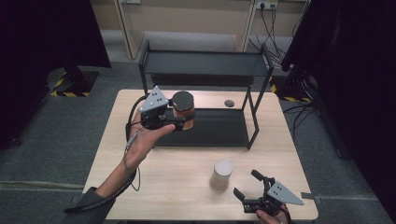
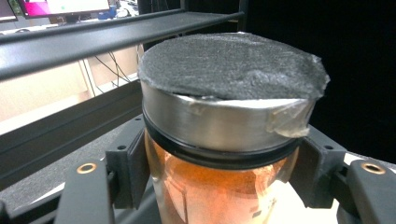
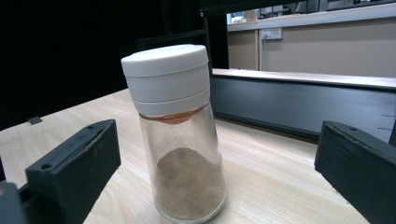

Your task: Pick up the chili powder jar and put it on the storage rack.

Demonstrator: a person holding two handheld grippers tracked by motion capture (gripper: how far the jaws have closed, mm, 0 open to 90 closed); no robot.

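At the test table, my left gripper point(image 1: 180, 122) is clamped on a glass jar of orange spice point(image 1: 183, 111), its pads pressing the glass just under the steel lid, which is topped with a dark grey foam disc point(image 2: 232, 65). I hold the jar upright in the air, above the lower shelf of the black metal rack point(image 1: 205, 63) and below its upper shelf, at the rack's left end. My left hand point(image 1: 147, 137) reaches in from the lower left with the cable trailing along the forearm. Near the front edge of the light wooden table point(image 1: 177, 186), my right gripper point(image 1: 247, 184) has its jaws wide apart and grips nothing. Just ahead of it a white-capped glass shaker of pale brown powder point(image 3: 175, 135) stands upright on the tabletop, between the open jaws' line but touching neither. A small dark round disc point(image 1: 229, 103) lies on the table by the rack's right legs.
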